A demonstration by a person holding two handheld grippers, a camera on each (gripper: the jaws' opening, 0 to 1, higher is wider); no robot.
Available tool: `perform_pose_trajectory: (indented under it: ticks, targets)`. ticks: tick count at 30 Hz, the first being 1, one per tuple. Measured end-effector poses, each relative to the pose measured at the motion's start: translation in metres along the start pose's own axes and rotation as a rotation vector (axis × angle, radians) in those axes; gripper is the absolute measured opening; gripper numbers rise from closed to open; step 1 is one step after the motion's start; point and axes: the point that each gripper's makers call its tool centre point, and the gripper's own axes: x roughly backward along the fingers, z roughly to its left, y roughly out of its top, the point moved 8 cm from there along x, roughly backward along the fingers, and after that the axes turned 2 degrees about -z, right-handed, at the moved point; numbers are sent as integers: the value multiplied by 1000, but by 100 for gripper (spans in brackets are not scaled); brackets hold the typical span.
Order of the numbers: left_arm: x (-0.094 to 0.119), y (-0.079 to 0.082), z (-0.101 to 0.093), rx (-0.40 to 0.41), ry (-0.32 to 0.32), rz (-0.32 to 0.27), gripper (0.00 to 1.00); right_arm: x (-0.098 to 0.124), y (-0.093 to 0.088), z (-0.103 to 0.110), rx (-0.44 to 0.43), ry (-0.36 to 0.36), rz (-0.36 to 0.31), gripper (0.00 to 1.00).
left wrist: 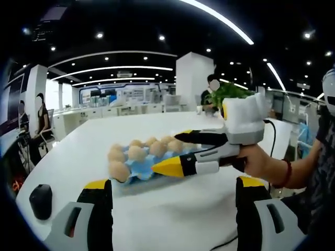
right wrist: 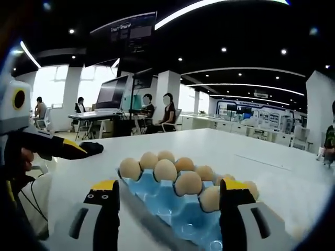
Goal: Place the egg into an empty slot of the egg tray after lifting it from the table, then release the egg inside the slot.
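The left gripper [left wrist: 174, 209] and right gripper [right wrist: 169, 201] both stand wide apart with nothing between their jaws. Past the right one's tips sits the blue moulded egg tray [right wrist: 175, 206] on the white table [right wrist: 251, 151] (tan eggs [right wrist: 165, 170] fill most slots).

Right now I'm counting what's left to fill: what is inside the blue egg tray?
The blue egg tray holds several eggs toward its far side; the near cups look empty. The right tool covers part of it in the left gripper view.
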Motion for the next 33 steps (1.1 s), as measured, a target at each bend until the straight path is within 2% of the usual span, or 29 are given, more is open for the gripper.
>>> perform_pose_trajectory:
  ticks: [15, 24, 33]
  targets:
    - [-11, 2, -7, -6, -26, -2, 100, 26, -8, -32, -12, -82, 20, 81]
    - [-18, 3, -12, -16, -43, 0, 100, 57, -15, -58, -19, -156, 26, 80]
    - [-22, 4, -17, -25, -53, 1, 100, 75, -18, -74, -27, -202, 28, 80]
